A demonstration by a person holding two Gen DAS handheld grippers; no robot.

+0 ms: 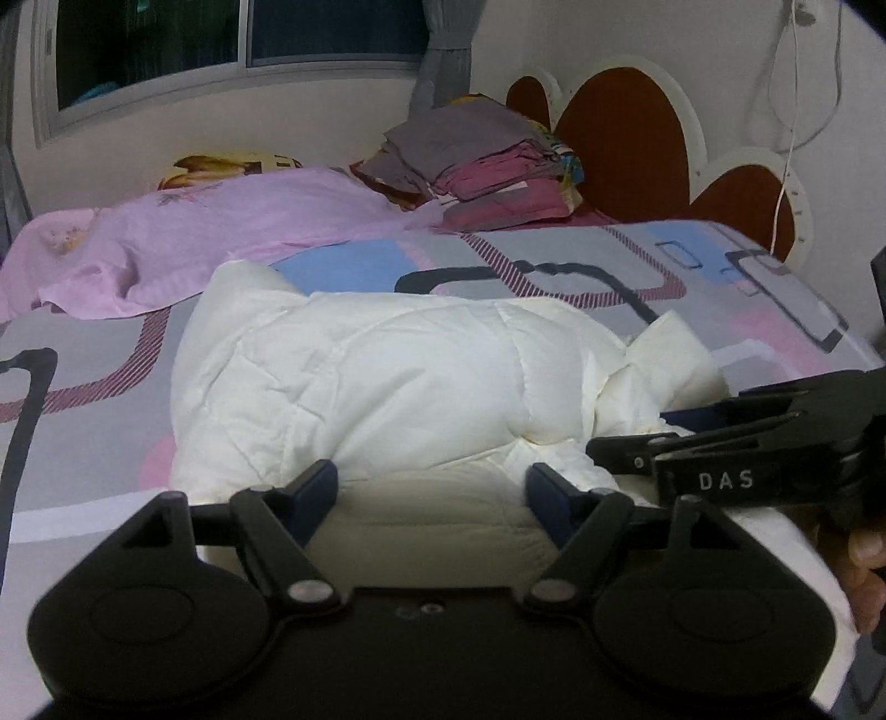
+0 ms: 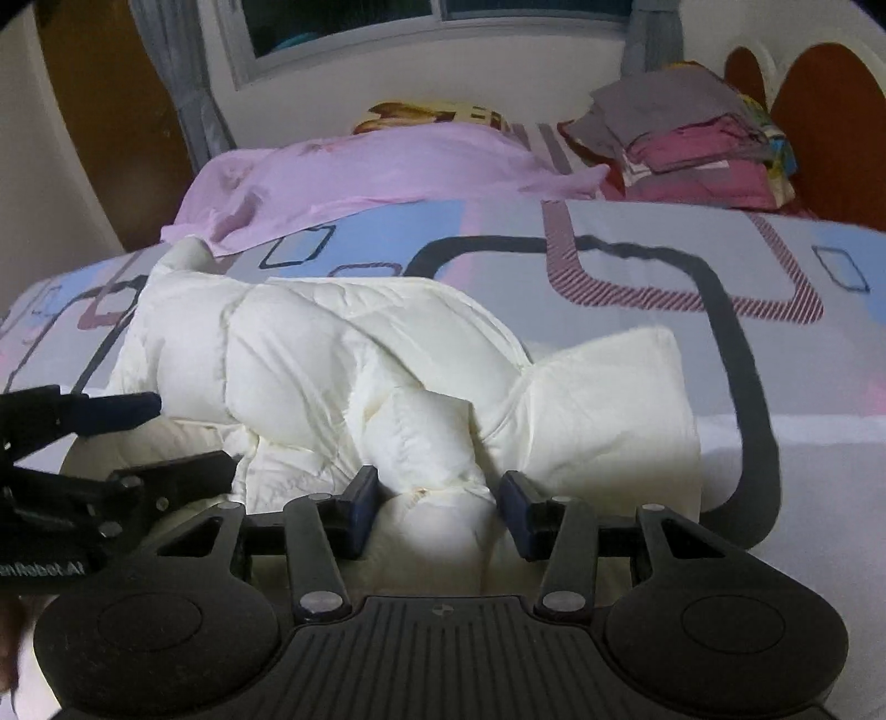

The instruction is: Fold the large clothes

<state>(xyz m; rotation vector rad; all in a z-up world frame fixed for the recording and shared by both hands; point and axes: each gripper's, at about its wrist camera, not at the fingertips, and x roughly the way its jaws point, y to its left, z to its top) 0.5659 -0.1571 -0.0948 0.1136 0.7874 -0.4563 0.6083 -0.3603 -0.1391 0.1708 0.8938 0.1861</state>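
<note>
A puffy cream-white quilted jacket (image 1: 387, 376) lies bunched on the patterned bed cover (image 1: 554, 266), near the front edge. My left gripper (image 1: 432, 493) is open, its jaws spread on either side of the jacket's near edge. In the right wrist view the jacket (image 2: 343, 365) lies the same way, one sleeve sticking out to the right. My right gripper (image 2: 437, 509) is open, with a fold of the jacket between its jaws. Each gripper shows in the other's view: the right gripper at the right edge of the left wrist view (image 1: 626, 443), the left gripper at the left edge of the right wrist view (image 2: 183, 437).
A pink sheet (image 1: 194, 238) lies across the far side of the bed. A stack of folded clothes (image 1: 482, 160) sits by the headboard (image 1: 626, 144). A window (image 1: 221, 44) and curtain are behind. A cable (image 1: 792, 111) hangs at the right wall.
</note>
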